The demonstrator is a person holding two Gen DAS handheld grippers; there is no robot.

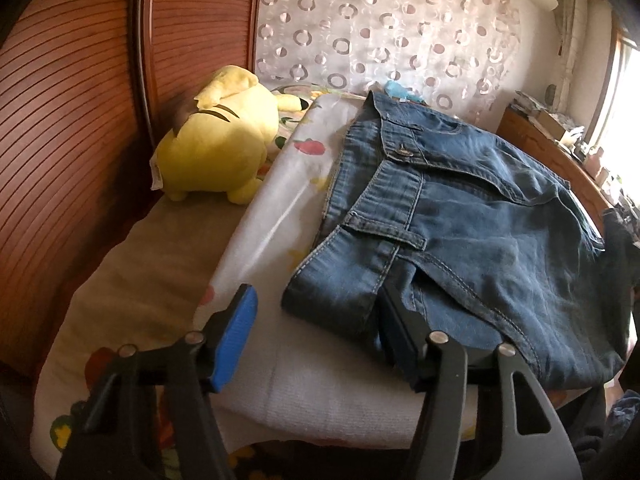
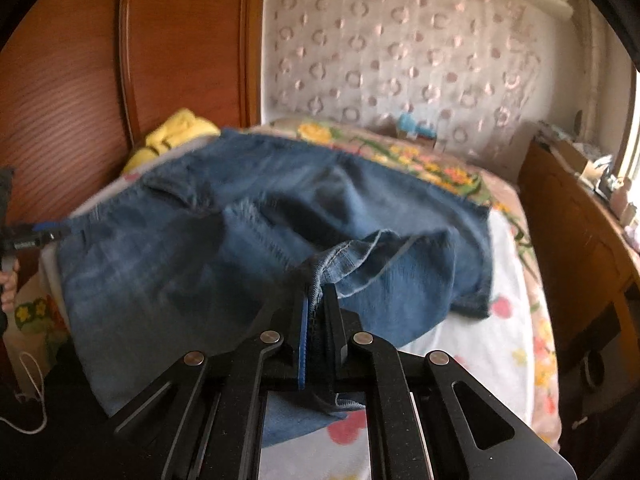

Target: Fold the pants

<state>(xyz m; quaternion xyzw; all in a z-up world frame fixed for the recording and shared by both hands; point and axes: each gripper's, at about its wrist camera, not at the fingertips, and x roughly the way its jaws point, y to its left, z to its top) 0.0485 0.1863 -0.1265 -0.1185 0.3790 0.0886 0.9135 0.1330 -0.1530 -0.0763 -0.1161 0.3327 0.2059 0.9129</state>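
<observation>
Bed (image 1: 280, 380), under a white fruit-print sheet, fills the lower centre of both views and serves as the folding surface. Wooden headboard (image 1: 60, 120) at upper left; circle-patterned curtain (image 1: 400, 20) across the top.

Pants (image 1: 460, 240), blue denim, spread over frame centre in the left wrist view, waistband toward the left, probably laid flat to fold.

Yellow plush toy (image 1: 216, 148) at left centre, clear of the denim.

Right gripper (image 2: 316, 300), lower centre of its view: fingers together, clamped on a hem edge, cloth lifted, likely to carry it across for a fold.

Left gripper (image 1: 316, 320), bottom centre: fingers apart, one blue pad (image 1: 236, 336) on bare sheet, the other over the waistband corner, not pinching; seemingly poised to grip.
</observation>
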